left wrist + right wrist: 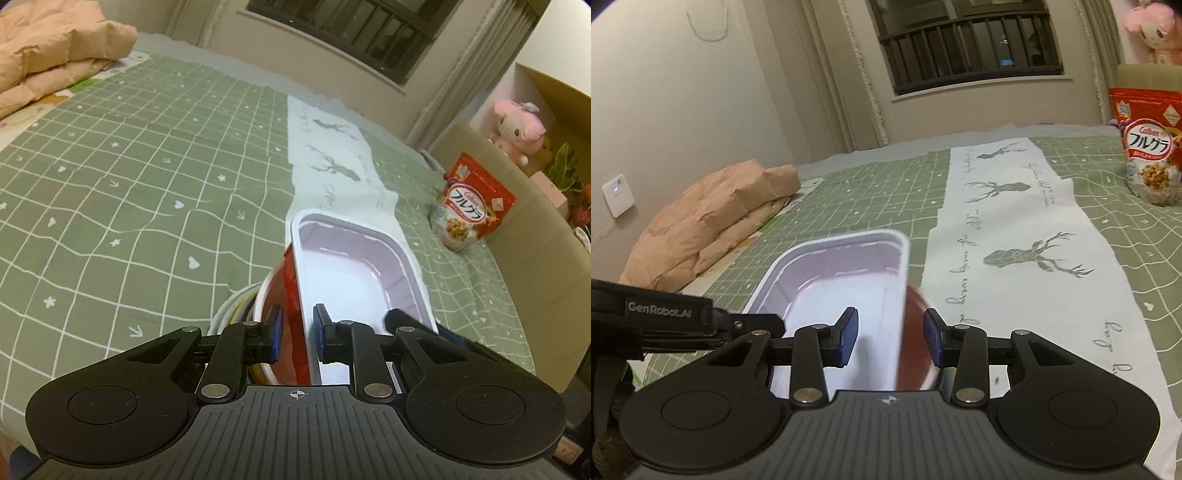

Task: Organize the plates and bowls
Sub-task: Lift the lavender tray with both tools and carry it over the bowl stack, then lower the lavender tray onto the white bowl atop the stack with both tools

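A stack of dishes hangs between both grippers over the green checked cloth (147, 184). On top is a white rectangular tray (354, 273) with a pale pink inside, tilted. Under it sits a red bowl (291, 288), then a white bowl (258, 299) and a yellowish one (240, 314). My left gripper (298, 328) is shut on the stack's left side, with the red bowl's wall and the tray's rim between its pads. My right gripper (891, 339) is shut on the other side, one finger inside the tray (842, 280) and one outside the red bowl (916, 354). The stack's underside is hidden.
A white runner (1015, 229) printed with deer lies along the cloth just right of the stack. A red cereal bag (1148, 155) stands at the far right. A folded peach quilt (713, 229) is piled at the far left. A pink plush toy (517, 125) sits beyond the edge.
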A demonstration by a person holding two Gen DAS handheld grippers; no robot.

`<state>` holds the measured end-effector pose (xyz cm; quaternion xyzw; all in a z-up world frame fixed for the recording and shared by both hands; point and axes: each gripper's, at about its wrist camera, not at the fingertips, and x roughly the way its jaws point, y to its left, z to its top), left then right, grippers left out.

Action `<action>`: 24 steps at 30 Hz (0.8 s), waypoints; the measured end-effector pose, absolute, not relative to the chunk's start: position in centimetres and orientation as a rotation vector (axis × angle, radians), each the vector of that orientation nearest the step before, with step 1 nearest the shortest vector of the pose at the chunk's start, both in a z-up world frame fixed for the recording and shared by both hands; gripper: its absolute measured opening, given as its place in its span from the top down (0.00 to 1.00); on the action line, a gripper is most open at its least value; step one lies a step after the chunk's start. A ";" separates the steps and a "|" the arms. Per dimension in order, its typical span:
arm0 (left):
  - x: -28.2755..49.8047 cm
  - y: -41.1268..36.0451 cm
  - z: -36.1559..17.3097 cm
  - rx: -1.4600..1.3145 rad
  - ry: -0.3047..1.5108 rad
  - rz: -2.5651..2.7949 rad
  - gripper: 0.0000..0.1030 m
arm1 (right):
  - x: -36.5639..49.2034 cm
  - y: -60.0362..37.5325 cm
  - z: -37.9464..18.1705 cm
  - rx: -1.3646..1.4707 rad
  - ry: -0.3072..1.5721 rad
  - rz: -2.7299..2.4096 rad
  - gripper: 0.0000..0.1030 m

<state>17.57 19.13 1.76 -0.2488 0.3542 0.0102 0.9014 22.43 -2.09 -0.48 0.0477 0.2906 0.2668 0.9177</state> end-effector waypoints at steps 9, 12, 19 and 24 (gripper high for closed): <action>19.0 20.1 0.3 -0.554 0.745 -0.013 0.80 | 23.9 -1.9 -1.2 0.108 0.641 0.526 0.62; 19.7 20.5 0.0 -0.566 0.748 -0.019 0.79 | 24.3 -1.1 -1.1 0.092 0.635 0.531 0.60; 21.1 21.1 -0.5 -0.604 0.753 -0.068 0.79 | 26.0 0.0 -1.1 0.085 0.642 0.527 0.60; 19.4 21.7 1.1 -0.586 0.697 -0.059 0.79 | 25.8 -0.4 -1.1 0.094 0.634 0.513 0.60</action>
